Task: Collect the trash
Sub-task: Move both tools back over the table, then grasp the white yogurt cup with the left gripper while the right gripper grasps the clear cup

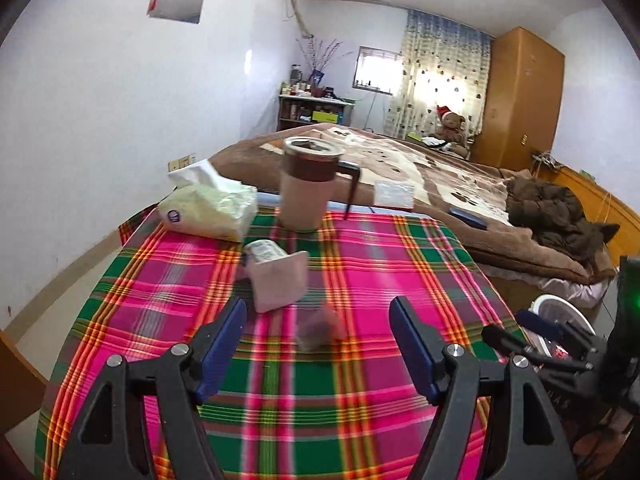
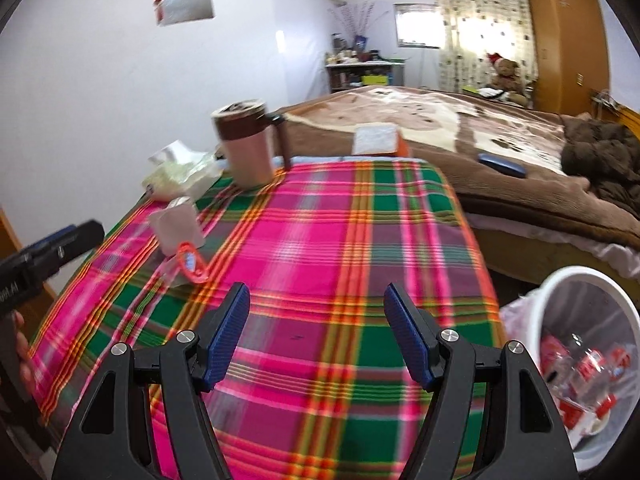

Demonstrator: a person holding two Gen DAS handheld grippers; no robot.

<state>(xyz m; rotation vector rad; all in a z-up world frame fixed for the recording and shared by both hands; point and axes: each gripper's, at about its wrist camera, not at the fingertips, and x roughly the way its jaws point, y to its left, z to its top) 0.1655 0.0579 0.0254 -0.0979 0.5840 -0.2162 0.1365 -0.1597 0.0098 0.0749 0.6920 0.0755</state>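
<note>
**Both pairs of fingers spread over the plaid table, nothing held**

Fingers [image 1: 226, 344] of the left gripper [image 1: 320, 344] are spread wide, with nothing between them; the right gripper [image 2: 316, 334] is likewise spread and empty above the tablecloth [image 2: 312, 216].

The nearest piece of trash, a small wrapper [image 1: 320, 330] with a red edge, lies flat on the cloth just ahead of the left gripper; in the right wrist view it is seen as clear film with a red rim [image 2: 191, 264]. It is blurred in the left view, so its exact form cannot be told. It is judged to be very light, thin, limp and somewhat slippery, so it is best pinched at a raised edge or corner, with the pads pressed close to the cloth. Just behind it a small carton [image 1: 280, 280] lies tipped over; it is judged light and easily crushed, and is best taken across its flat sides.

One wrapper and one carton are counted on the table. One tissue pack [image 1: 212, 210] and one lidded mug [image 1: 306, 184] stand further back, near the bed [image 1: 440, 184]. One white bin [image 2: 580, 280], lined and already holding several red-labelled pieces, stands beside the table's right edge.
</note>
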